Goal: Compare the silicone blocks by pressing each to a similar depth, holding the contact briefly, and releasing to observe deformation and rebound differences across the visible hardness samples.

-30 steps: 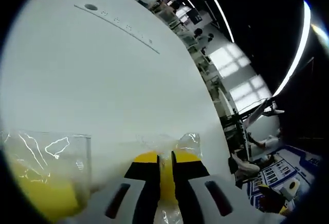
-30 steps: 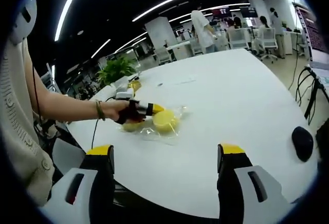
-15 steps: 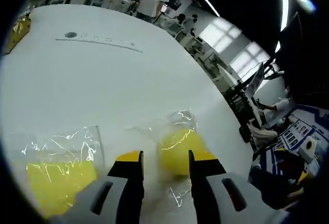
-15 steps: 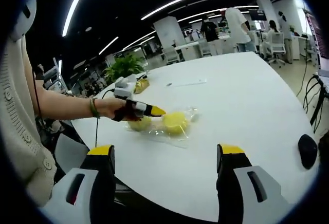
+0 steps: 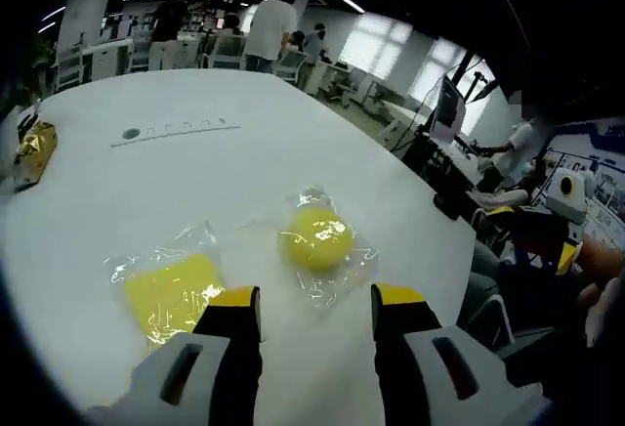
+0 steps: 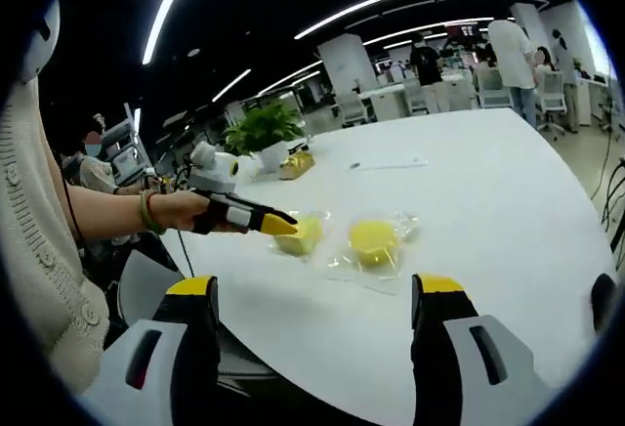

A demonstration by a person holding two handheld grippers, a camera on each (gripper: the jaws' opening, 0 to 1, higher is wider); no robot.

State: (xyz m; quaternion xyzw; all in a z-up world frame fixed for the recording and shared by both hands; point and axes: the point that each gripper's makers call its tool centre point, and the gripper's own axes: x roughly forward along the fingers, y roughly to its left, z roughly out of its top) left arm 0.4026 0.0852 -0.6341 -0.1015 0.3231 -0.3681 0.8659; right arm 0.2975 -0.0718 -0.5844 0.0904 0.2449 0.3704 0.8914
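White laminate forms the round table [image 5: 117, 201], whose curved edge runs close behind the samples on the right of the left gripper view; bare tabletop extends well beyond them toward a printed strip [image 5: 174, 130] and a gold foil packet [image 5: 32, 149] near the far left rim. In the right gripper view the same table [image 6: 488, 182] offers open surface on all sides of the samples, with a potted plant [image 6: 262, 133] at its far edge.

Two silicone samples lie on the table, each in its own clear plastic bag: one round yellow block [image 5: 317, 237] and one flat yellow block [image 5: 171, 292], near each other but apart.

The left gripper [image 5: 314, 301] is released, its jaws spread wide with nothing between them, raised above the table just short of both bags. In the right gripper view the left gripper [image 6: 281, 223] is held by a hand [image 6: 181, 210], and its yellow tips sit over the flat yellow block [image 6: 301, 236]; contact cannot be confirmed. The round yellow block [image 6: 372, 239] lies just beside.

The right gripper [image 6: 314, 294] is likewise released, jaws fully spread and holding nothing, well back from the samples.
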